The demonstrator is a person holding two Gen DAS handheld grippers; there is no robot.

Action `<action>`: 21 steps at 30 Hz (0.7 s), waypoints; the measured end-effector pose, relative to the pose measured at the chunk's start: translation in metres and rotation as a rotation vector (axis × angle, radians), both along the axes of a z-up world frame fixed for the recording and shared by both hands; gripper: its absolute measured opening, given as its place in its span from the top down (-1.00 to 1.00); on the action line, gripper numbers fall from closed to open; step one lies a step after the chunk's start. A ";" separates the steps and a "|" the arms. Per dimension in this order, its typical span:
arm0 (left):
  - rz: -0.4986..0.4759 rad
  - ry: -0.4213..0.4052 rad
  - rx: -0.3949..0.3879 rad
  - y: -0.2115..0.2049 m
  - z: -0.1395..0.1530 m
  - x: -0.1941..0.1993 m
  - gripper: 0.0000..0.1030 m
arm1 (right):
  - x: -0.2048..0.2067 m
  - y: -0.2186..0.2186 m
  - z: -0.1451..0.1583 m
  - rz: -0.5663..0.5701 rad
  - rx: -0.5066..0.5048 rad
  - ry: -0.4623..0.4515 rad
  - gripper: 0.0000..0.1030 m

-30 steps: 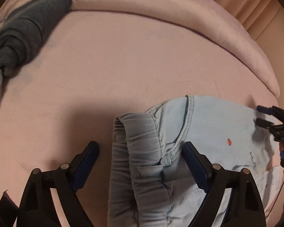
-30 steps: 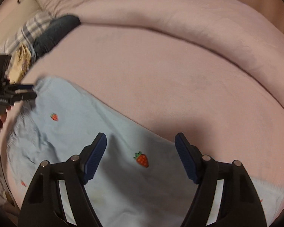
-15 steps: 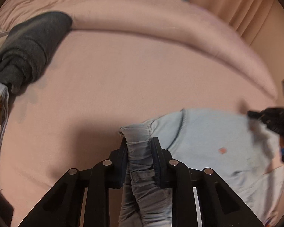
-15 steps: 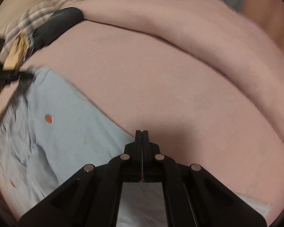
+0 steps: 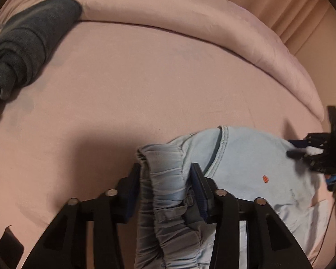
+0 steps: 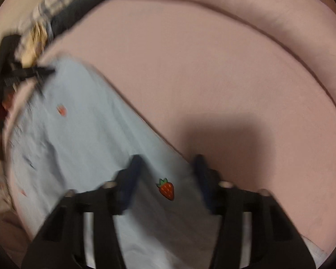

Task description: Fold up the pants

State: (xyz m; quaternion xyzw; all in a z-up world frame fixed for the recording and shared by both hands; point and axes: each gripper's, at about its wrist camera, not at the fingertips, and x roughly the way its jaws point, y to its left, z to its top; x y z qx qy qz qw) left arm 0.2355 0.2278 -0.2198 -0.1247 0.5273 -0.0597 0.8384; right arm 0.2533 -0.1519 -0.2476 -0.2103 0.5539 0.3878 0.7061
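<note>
On the pink bed (image 5: 145, 78) the pants (image 5: 246, 157) lie barely folded — my left claw (image 5: 165, 179) straddles the waistband, jaws part-open; my right claw (image 6: 168, 179), blurred, seems open over a leg.

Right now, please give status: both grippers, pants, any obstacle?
Left gripper jaws around bunched waistband, not fully closed. Right gripper jaws open over pants. Dark garment far off; nothing blocking.
</note>
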 end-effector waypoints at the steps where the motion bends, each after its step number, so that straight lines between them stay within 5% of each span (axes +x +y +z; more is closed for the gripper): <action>1: -0.010 -0.009 0.018 -0.003 0.001 0.000 0.43 | -0.005 0.001 0.002 0.016 0.004 -0.030 0.69; 4: -0.007 -0.027 0.037 -0.007 0.007 -0.001 0.52 | -0.022 0.011 0.007 0.075 -0.036 -0.108 0.90; 9: 0.010 -0.104 0.047 -0.008 0.017 -0.009 0.53 | -0.016 0.010 0.027 0.037 -0.033 -0.204 0.92; 11: 0.016 -0.048 0.114 -0.012 0.002 -0.004 0.27 | -0.009 0.009 0.019 -0.012 -0.036 -0.166 0.88; 14: 0.070 -0.025 0.236 -0.014 -0.004 0.001 -0.35 | -0.010 0.009 0.001 -0.052 -0.052 -0.191 0.66; 17: 0.093 -0.054 0.233 -0.002 0.016 -0.014 -0.39 | -0.011 -0.012 0.017 -0.165 -0.001 -0.174 0.25; 21: 0.052 -0.123 0.256 -0.007 0.044 -0.065 -0.39 | -0.050 -0.064 0.056 -0.290 0.148 -0.147 0.18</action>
